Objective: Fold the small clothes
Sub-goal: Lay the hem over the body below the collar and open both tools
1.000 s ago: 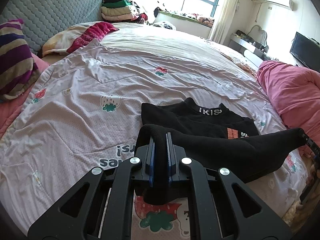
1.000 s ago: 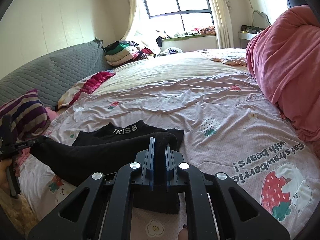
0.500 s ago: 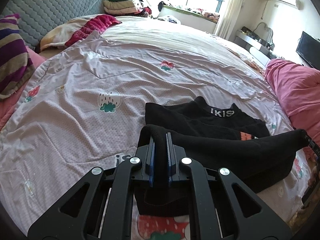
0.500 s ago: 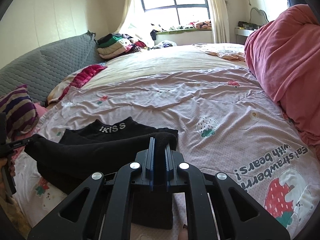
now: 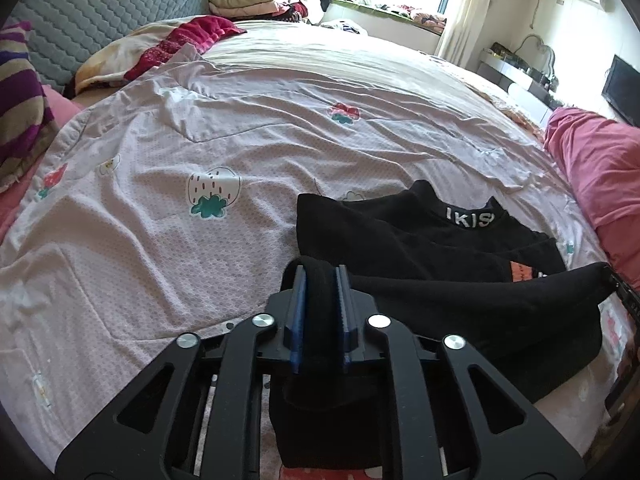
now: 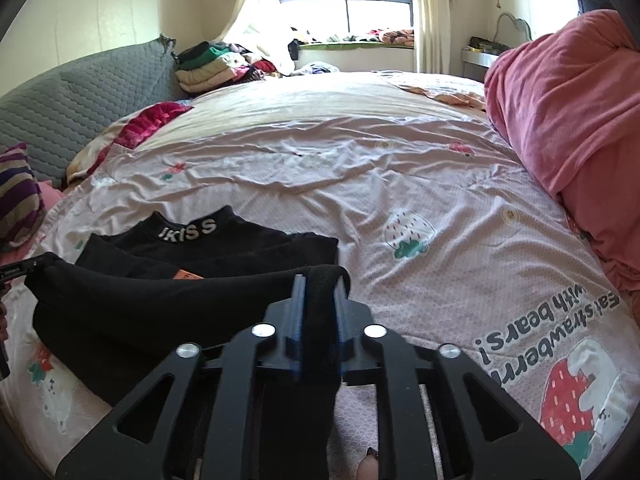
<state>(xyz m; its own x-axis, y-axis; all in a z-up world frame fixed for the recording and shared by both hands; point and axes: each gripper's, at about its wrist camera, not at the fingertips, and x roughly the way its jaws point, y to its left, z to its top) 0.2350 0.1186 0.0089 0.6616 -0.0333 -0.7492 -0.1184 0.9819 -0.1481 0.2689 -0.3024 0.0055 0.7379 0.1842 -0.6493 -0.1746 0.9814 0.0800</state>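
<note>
In the left wrist view, the left gripper [image 5: 320, 300] has a bunched corner of the black top [image 5: 400, 236] between its blue pads, and its jaws are opening, so the hold is loosening though the cloth sits between them and looks lightly pinched. The garment lies on the near right part of the pink strawberry-print quilt [image 5: 200, 152], its white-lettered collar [image 5: 468, 218] pointing far. The lower hem is raised in a taut band running right to the right gripper [image 5: 622, 296], just visible at the frame's edge, and it overlaps the body, hiding most of an orange patch [image 5: 520, 272]. In the right wrist view, the right gripper [image 6: 320, 304] likewise has the other hem corner between its pads, jaws opening; the band stretches left over the top toward the other tool. A fingertip [image 6: 368, 466] of the person shows at the bottom. I judge the sleeves already tucked in and the bottom-up fold nearly laid; what is left is letting go and perhaps smoothing. The fabric looks thick, matte and soft, sagging between the two grips.
</note>
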